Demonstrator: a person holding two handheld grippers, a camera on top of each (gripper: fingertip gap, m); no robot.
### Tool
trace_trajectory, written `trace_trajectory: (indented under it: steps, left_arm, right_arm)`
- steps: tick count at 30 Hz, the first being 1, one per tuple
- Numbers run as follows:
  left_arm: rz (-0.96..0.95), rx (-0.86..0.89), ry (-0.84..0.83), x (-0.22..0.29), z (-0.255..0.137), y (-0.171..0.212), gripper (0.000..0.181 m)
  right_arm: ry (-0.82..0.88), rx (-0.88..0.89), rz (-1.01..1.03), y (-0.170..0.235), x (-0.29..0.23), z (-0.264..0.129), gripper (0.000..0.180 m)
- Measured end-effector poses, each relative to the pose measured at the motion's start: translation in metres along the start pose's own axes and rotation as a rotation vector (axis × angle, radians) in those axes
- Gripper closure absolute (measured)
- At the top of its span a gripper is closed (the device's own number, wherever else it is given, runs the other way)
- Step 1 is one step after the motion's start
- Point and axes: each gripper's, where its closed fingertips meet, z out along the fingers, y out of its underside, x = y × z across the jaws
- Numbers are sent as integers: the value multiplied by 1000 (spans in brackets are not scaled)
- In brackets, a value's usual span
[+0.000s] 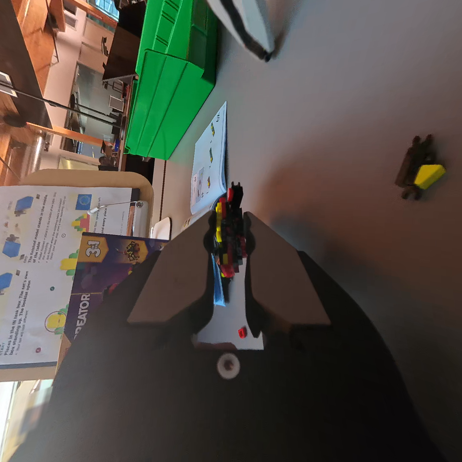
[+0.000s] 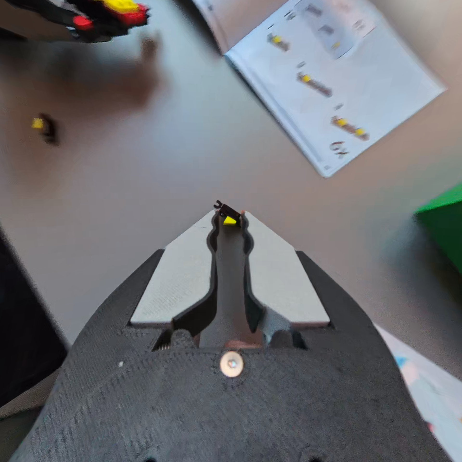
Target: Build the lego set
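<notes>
My left gripper [image 1: 228, 220] is shut on a black, red and yellow lego model [image 1: 228, 235], held above the table; the model also shows at the top left of the right wrist view [image 2: 107, 17]. My right gripper [image 2: 228, 215] is shut on a small black and yellow lego piece [image 2: 228, 216] at its fingertips, above the grey table. A second small black and yellow assembly [image 1: 422, 170] lies on the table to the right in the left wrist view; it shows blurred in the right wrist view [image 2: 45, 127]. A small red brick [image 1: 242, 333] lies on white paper between my left fingers.
The open instruction booklet [image 2: 337, 82] lies on the table, also in the left wrist view [image 1: 210, 160]. Green bins [image 1: 170, 95] stand behind it. The purple set box [image 1: 105, 265] and a printed sheet [image 1: 37, 262] stand at the left.
</notes>
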Motion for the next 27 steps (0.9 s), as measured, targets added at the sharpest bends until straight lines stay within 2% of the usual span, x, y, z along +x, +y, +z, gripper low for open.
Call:
trace_trajectory:
  steps: [1, 4, 9, 12, 18, 22, 24, 27]
  left_arm:
    - [-5, 1, 2, 0, 0, 0, 163]
    - [29, -1, -2, 0, -2, -2, 164]
    - [97, 19, 0, 5, -5, -11, 164]
    - [127, 24, 10, 11, -5, -15, 164]
    - [127, 31, -1, 9, -6, -18, 164]
    - [125, 34, -7, 7, -8, -18, 164]
    - [134, 34, -7, 8, -9, -19, 164]
    - [143, 44, -1, 11, -10, -23, 163]
  right_arm:
    - [-85, -28, 44, 0, -17, -3, 166]
    - [-233, -85, 140, -5, -52, -10, 165]
    - [-209, -331, 229, 12, -53, 3, 165]
    - [-235, -391, 259, 5, -58, 11, 165]
    - [-140, -286, 142, -19, -53, 7, 161]
    - [-52, -215, 97, -20, -45, -5, 159]
    - [-28, -162, -6, -20, -50, -9, 156]
    - [36, -162, -166, -6, -57, -10, 161]
